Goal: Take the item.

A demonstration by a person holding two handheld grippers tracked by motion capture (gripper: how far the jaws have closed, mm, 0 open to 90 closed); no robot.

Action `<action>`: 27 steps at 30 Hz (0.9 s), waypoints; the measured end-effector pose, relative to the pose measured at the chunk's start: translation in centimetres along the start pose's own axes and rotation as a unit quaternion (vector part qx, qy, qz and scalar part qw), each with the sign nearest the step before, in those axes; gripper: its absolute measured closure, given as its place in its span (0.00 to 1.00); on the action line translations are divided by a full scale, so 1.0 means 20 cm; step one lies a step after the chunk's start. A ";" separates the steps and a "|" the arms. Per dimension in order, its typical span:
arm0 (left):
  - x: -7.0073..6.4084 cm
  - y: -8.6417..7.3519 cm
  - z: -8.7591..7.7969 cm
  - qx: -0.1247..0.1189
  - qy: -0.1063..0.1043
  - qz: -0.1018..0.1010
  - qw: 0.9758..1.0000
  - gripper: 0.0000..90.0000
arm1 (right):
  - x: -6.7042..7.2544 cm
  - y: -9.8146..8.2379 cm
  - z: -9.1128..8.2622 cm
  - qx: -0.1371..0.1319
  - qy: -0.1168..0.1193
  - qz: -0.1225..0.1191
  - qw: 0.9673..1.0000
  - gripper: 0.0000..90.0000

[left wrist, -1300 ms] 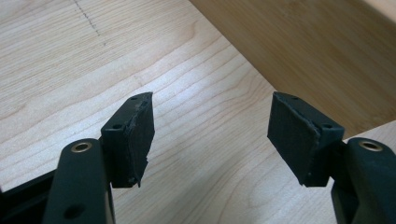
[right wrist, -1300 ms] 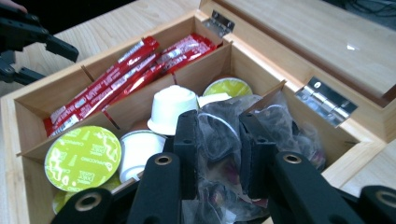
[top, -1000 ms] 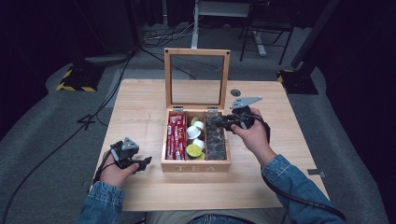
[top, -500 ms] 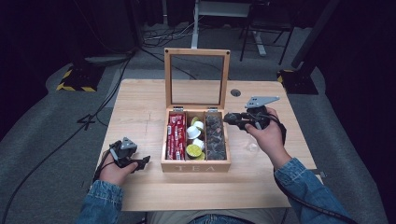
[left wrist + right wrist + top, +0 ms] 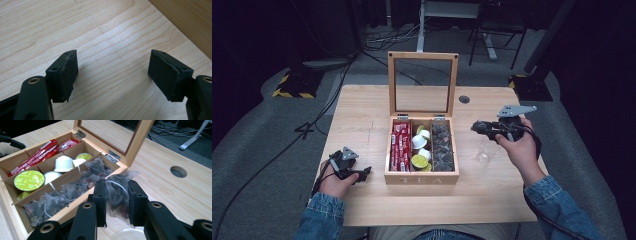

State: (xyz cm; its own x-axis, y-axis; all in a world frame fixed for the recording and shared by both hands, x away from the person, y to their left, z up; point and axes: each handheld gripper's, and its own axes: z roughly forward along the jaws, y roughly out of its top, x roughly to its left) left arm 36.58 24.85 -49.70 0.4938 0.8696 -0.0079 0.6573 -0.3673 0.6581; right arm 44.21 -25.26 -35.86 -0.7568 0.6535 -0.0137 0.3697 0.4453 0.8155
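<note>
A tea bag (image 5: 117, 192) is clamped in the right gripper (image 5: 116, 202) beside the tea box (image 5: 422, 178); the left gripper (image 5: 112, 72), just opened wider, is kept empty over the table (image 5: 105, 32).

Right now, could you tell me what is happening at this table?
A person is taking a tea bag out of the open wooden tea box. The right tool is shut on the bag, just outside the box's right side, above a clear glass cup. The left tool rests near the box's left side; its jaws have just been opening, with nothing between them.

Red sachets (image 5: 37, 155), lime-green and white capsules (image 5: 29, 180), pale wooden box (image 5: 422, 178), black jaws.
</note>
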 end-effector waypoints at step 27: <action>0.01 -0.01 0.01 -0.006 -0.007 -0.001 1.000 0.23 | -0.08 -0.14 -0.09 0.044 -0.061 0.000 0.997 0.80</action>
State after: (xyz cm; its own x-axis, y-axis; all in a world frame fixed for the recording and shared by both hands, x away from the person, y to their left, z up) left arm 36.71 25.08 -49.97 0.5008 0.8653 -0.0202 0.6516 -0.3616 0.6669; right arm 43.47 -28.74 -37.18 -0.6880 0.7204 -0.0881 0.4189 0.4934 0.7623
